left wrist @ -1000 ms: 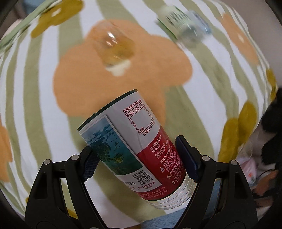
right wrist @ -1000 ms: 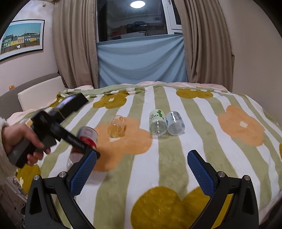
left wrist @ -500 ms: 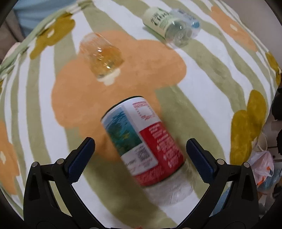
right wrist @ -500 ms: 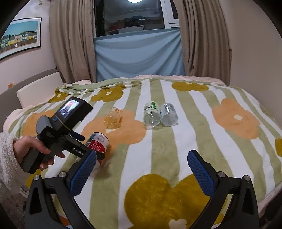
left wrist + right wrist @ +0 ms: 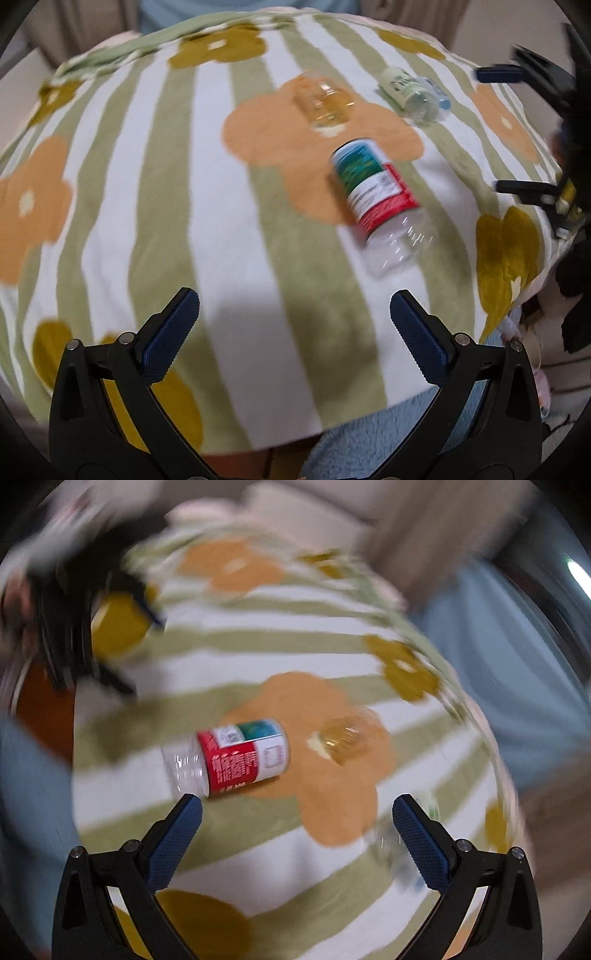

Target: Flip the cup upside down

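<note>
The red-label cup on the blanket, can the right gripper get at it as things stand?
Probably yes. The red-label cup lies on its side on the blanket, just ahead of the open right gripper, with nothing between them. The left gripper is open and well back.

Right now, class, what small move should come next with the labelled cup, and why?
Probably ease the right gripper left and forward so its open jaws straddle the cup. The cup seems to lie on its side on the blanket, free of both grippers, its clear end just beyond the left jaw. The left gripper, also open, sits farther off.
</note>
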Motion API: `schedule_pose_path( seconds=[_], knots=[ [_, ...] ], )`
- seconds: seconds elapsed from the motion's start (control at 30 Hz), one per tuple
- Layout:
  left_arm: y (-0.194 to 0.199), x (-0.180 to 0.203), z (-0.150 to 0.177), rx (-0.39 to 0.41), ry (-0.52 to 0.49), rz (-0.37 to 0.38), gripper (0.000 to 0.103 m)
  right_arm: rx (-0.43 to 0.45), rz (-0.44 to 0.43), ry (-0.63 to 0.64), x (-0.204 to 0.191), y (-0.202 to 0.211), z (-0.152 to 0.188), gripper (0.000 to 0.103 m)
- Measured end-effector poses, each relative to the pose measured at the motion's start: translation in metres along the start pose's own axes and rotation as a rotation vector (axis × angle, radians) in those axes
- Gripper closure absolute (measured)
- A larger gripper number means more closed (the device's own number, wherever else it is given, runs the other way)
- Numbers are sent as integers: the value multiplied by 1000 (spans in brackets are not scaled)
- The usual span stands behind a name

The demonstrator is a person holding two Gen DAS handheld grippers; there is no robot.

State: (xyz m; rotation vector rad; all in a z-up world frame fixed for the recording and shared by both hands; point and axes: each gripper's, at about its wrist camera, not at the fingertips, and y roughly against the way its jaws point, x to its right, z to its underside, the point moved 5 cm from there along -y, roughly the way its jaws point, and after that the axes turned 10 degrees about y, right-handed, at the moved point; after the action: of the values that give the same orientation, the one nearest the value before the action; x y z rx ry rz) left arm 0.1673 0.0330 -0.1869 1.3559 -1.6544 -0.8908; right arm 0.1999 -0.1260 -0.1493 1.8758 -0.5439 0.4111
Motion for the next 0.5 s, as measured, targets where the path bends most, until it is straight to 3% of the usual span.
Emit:
schedule_pose_path(
  seconds=[0.3,0.5],
  knots=[
    [2,-43,29,-9,160,-5,0,-38,-48,871,-68,-73,-20,1],
    [-10,-55,28,-18,210,6,0,-57,-161,1099,-88,-97,-22,27]
  ],
)
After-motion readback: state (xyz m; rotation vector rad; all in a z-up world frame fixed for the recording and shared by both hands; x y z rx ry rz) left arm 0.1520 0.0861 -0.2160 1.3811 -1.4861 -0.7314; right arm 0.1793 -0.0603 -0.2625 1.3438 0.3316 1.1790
